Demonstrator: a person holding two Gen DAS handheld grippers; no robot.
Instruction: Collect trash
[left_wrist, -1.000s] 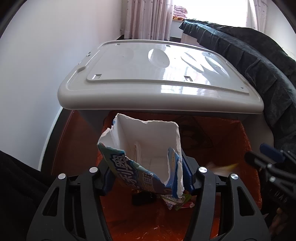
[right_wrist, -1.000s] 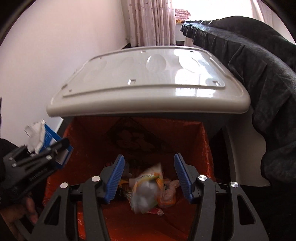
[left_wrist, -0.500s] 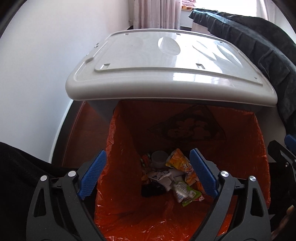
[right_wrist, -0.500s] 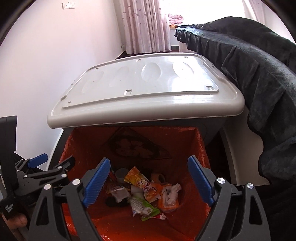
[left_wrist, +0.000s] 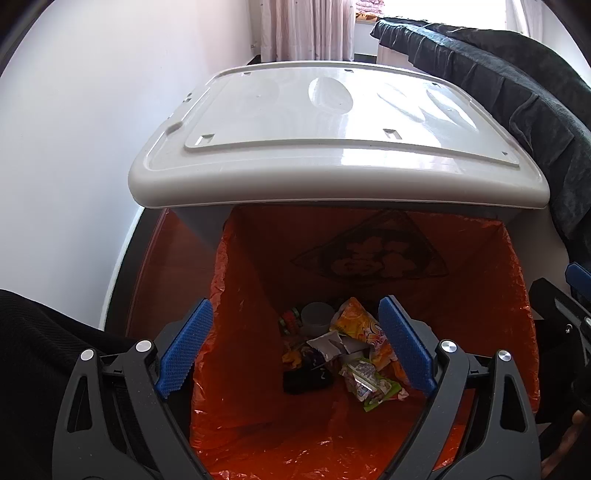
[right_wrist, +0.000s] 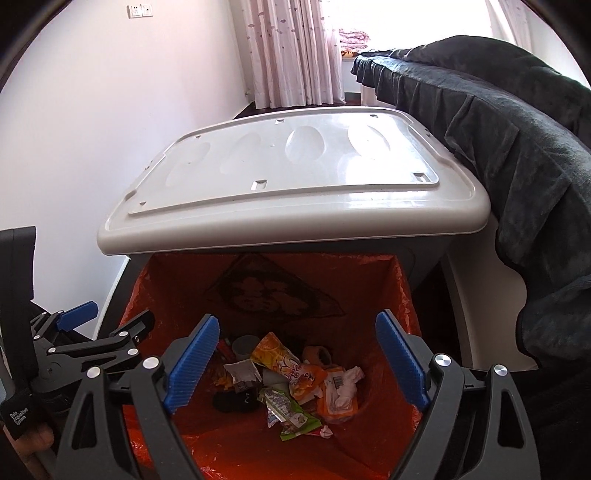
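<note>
- Trash — wrappers, a crumpled tissue and a small cup lie heaped at the bottom of the bin, at about 6 o'clock from the printed emblem on the liner's far wall; apparently dropped there, since nothing is in either gripper.
- Orange liner: folded over the bin rim so the mouth stays wide for dropping.
- Lid, at 12 o'clock above the opening, stands raised, leaving access from the near side.
- Left gripper: jaws spread wide, empty, tilted steeply down over the heap.
- Right gripper: likewise wide and empty, angled down into the bin; the left one shows at its 9 o'clock.
- Dark blanket, at 2 o'clock, drapes beside the bin.
</note>
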